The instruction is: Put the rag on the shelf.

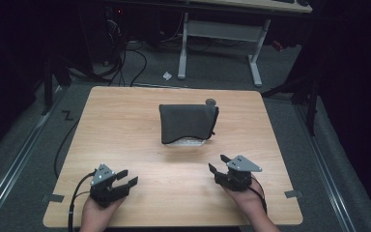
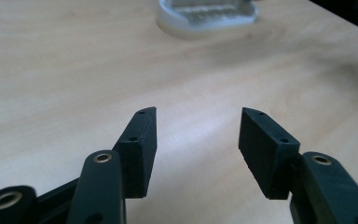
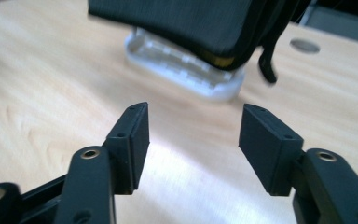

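High view: both tongs, left [image 1: 125, 178] and right [image 1: 218, 162], held spread, empty; dark pouch [image 1: 187, 123] on white tray [image 1: 189, 142] untouched, approach likely needed next.

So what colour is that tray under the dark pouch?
White or translucent white tray, clearest in the right gripper view.

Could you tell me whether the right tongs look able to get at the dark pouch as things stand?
Probably yes: the right tongs are open and point toward the dark pouch, with only bare wooden table between them.
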### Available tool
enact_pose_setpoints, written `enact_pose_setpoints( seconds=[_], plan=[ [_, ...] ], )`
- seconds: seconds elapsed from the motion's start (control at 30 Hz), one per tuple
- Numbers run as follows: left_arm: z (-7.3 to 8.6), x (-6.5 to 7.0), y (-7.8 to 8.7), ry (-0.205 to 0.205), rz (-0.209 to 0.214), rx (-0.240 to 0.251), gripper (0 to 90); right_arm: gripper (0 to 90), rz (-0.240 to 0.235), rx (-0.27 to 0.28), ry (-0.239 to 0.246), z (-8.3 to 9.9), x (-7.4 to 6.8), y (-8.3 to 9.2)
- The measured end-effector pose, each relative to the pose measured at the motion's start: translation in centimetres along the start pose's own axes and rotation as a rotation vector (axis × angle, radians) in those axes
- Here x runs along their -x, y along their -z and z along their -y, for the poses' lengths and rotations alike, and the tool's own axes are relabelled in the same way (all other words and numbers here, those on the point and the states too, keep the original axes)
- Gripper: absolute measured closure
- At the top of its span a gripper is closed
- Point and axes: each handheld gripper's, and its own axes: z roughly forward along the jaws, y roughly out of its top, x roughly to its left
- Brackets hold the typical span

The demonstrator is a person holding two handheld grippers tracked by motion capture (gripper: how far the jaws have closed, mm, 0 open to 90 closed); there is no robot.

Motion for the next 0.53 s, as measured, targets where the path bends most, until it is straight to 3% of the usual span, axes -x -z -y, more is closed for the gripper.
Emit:
enact_pose_setpoints(
  seconds=[0.03, 0.07, 0.17, 0.4, 0.53],
  plan=[
    [0.5, 0.6, 0.0, -0.023, -0.006, -0.038, 47.1, 42.2, 0.000, -0.013, 0.002, 0.5, -0.3, 0.2],
    [0.6, 0.8, 0.0, -0.027, 0.000, -0.045, 47.0, 42.2, 0.004, -0.034, 0.010, 1.5, -0.6, 0.4],
    [0.4, 1.3, 0.1, -0.028, 0.015, -0.029, 46.1, 42.1, 0.002, -0.078, 0.014, 2.6, -1.1, 0.5],
    [0.5, 1.0, -0.3, -0.031, 0.012, -0.050, 45.3, 42.1, 0.005, -0.075, 0.013, 2.5, -1.3, 0.1],
    [0.5, 0.9, -0.3, -0.014, 0.016, -0.044, 45.2, 41.9, 0.000, -0.083, 0.021, 2.6, -1.3, -0.1]
  ],
)
